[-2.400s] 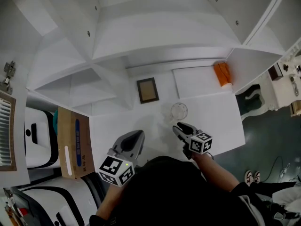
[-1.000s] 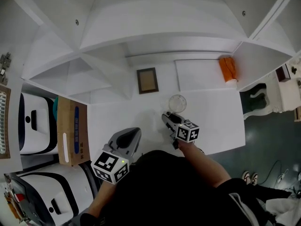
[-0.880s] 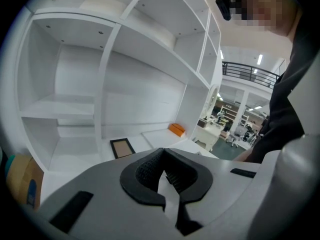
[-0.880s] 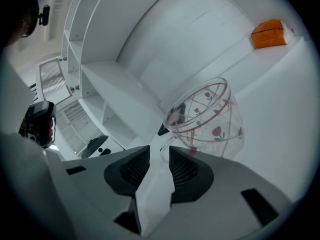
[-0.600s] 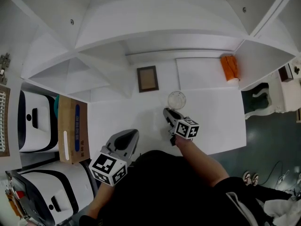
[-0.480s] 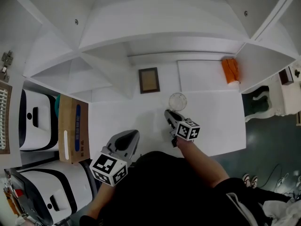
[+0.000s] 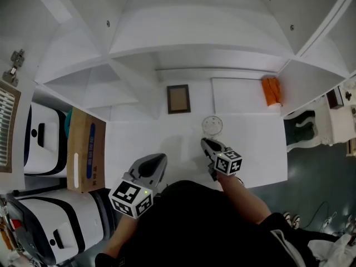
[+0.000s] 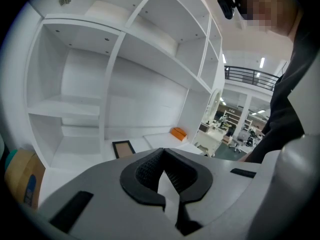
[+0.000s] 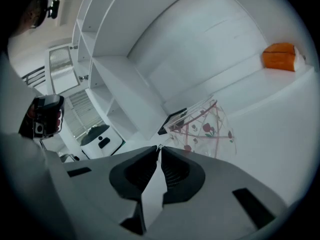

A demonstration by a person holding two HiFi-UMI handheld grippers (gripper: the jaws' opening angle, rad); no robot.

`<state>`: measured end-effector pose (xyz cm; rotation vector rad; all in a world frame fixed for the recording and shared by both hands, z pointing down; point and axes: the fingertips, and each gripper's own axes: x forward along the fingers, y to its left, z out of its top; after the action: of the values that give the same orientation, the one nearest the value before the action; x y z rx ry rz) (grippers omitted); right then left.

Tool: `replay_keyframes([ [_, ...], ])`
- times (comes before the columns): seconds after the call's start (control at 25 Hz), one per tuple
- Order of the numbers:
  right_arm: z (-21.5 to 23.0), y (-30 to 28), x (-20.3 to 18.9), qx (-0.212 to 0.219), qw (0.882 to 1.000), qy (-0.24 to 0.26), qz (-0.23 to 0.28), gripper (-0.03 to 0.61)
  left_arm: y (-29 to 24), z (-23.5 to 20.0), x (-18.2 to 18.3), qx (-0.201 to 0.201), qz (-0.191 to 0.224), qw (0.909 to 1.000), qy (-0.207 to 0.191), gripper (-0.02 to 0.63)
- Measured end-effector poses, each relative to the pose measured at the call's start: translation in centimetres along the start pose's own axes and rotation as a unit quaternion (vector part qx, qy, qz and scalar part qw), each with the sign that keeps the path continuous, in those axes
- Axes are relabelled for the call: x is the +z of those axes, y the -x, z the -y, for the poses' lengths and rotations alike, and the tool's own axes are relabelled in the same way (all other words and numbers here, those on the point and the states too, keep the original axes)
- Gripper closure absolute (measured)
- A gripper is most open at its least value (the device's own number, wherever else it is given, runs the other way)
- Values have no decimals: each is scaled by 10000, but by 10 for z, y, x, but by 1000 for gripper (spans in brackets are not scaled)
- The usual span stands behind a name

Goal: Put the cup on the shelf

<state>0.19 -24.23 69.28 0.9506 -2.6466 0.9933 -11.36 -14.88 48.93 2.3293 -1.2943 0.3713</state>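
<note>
First, the head view. The cup (image 7: 212, 125), of clear glass, stands upright on the white table (image 7: 256, 149), in front of the shelf unit (image 7: 183, 38) and not inside any of its compartments. The right gripper (image 7: 205, 142) points at the cup, with its tips just beside the cup's near side; from this view I cannot tell if they touch it. The left gripper (image 7: 162, 157) is held more to the left and nearer to the person, well apart from the cup. A small dark picture frame (image 7: 178, 99) lies flat behind the cup, an orange object (image 7: 271, 90) lies at the right near the shelf wall, and a cardboard box (image 7: 86, 156) is at the left of the table.

Next, the left gripper view. Its jaws are pressed together at the tips and nothing is between them. Beyond them lie the picture frame and the orange object.

Finally, the right gripper view. These jaws are also clenched and grasp nothing. The cup, printed with red flowers, stands close beyond the tips, outside the jaws. It partly covers the picture frame behind it.
</note>
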Motion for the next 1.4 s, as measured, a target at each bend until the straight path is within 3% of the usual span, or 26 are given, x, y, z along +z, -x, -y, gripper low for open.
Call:
replay_keyframes([
  [0.16, -5, 4, 4, -33, 9989, 425, -179, 545, 1, 0, 2, -39, 98, 9999, -11, 603],
  [0.8, -42, 28, 33, 180, 9979, 614, 123, 545, 17, -3, 0, -116, 369, 9992, 89, 603],
  [1.04, -86, 47, 78, 447, 9937, 884, 524, 545, 22, -9, 8, -162, 564, 9982, 100, 603],
  [1.4, -162, 82, 163, 961, 9785, 1414, 1156, 545, 29, -21, 17, -229, 736, 9970, 52, 603],
])
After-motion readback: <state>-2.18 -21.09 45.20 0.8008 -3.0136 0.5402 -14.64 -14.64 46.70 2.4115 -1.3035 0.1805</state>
